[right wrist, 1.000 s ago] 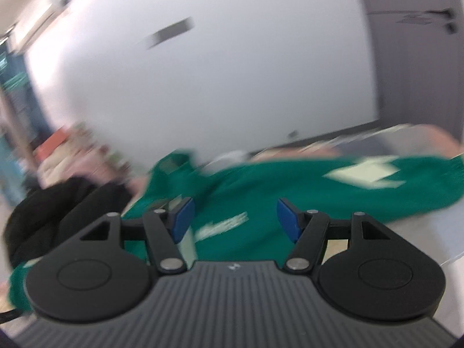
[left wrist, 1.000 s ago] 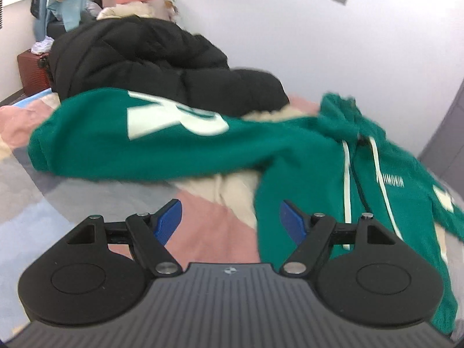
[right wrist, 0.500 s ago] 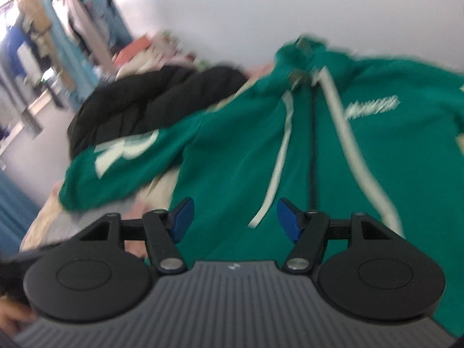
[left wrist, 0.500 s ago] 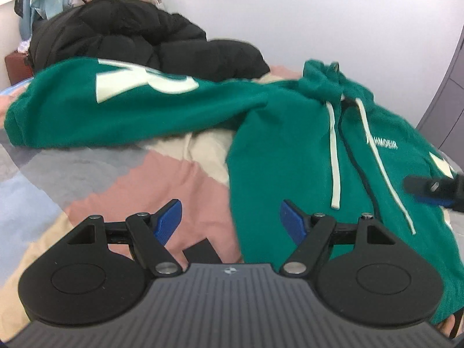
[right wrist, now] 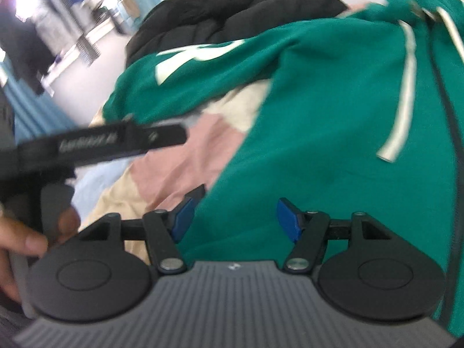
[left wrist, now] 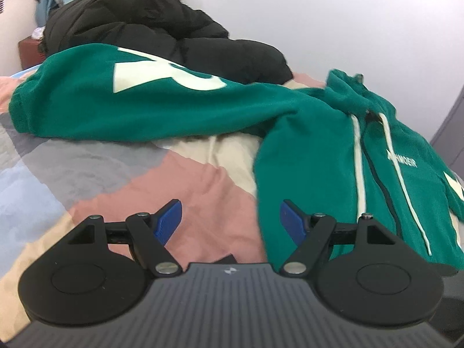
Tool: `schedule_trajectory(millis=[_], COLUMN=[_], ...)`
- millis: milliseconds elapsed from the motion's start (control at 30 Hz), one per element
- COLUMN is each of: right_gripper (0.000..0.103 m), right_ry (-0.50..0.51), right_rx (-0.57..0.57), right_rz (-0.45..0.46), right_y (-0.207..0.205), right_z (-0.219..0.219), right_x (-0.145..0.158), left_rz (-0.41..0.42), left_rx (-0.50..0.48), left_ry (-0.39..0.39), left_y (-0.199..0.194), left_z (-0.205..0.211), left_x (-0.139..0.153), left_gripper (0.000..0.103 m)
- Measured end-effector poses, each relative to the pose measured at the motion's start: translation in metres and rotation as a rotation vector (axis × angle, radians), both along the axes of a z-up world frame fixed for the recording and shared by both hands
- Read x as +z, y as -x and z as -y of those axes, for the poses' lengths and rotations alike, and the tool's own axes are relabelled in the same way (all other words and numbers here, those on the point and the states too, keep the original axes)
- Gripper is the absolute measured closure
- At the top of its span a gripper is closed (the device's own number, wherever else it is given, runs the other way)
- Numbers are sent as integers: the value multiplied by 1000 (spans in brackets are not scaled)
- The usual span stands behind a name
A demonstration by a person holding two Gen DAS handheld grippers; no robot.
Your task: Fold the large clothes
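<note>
A green zip hoodie (left wrist: 316,159) with white drawstrings lies spread on the bed, its body at the right. One sleeve (left wrist: 139,107) with a large white letter stretches off to the left. My left gripper (left wrist: 230,220) hangs open above the pink bedding, just left of the hoodie's side edge, nothing between its blue pads. My right gripper (right wrist: 232,217) is open too, hovering over the hoodie's (right wrist: 333,150) lower left edge, holding nothing. In the right wrist view the left gripper's black body (right wrist: 110,142) and a person's hand (right wrist: 26,240) show at the left.
A bulky black puffer jacket (left wrist: 139,26) is piled behind the sleeve against the white wall. The bedcover (left wrist: 116,179) is a patchwork of pink, grey, cream and blue. Hanging clothes and a red box stand at the far left.
Both grippers have come down closer to the bed. The right one swung from facing the wall over to the hoodie's left edge, next to the left gripper. Both stayed open.
</note>
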State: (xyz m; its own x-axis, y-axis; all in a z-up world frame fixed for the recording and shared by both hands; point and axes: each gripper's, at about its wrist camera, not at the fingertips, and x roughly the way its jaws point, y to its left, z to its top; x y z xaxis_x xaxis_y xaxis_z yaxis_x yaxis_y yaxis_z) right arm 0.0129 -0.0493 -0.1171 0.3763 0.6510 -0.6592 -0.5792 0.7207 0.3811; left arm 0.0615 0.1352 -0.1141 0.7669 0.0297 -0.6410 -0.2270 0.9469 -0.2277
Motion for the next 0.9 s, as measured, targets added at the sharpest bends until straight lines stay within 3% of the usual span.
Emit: schedule_trajectory(millis=[167,267,333,433,600,700,833,900], right_gripper=[36,41,62,86,95,95,95,95], right_ry=[118,154,164,125,67,12,-77,-121], right_rx=[58,55,45,31,-13,-63,-144,-181], right_rz=[56,66,62,17,-15,-65,-150,-192], right_y=[2,2,1,-2,-7,-15,-28,-34], right_z=[-25,-27,-23,-16,-6,8,34,46], right_x=[-13,-19,-19,-17,-11,-10,-14,-17], left_rz=[-12,-20,-21,-22,-10,7,18,20], left_rx=[62,69,68,68,55,24,-88,-128], left_ry=[-29,-28,-23,-19,-10,47,257,309], left_y=[-5,-9,-10,-10,-7,-4,-2,0], left_z=[-12,-16,-18,-19,-16,-15,-18,-14], left_x=[-9,-13,-15,-18,-18,-18,-24,-27], left_gripper=[24,24,24,24,24,24,24,24])
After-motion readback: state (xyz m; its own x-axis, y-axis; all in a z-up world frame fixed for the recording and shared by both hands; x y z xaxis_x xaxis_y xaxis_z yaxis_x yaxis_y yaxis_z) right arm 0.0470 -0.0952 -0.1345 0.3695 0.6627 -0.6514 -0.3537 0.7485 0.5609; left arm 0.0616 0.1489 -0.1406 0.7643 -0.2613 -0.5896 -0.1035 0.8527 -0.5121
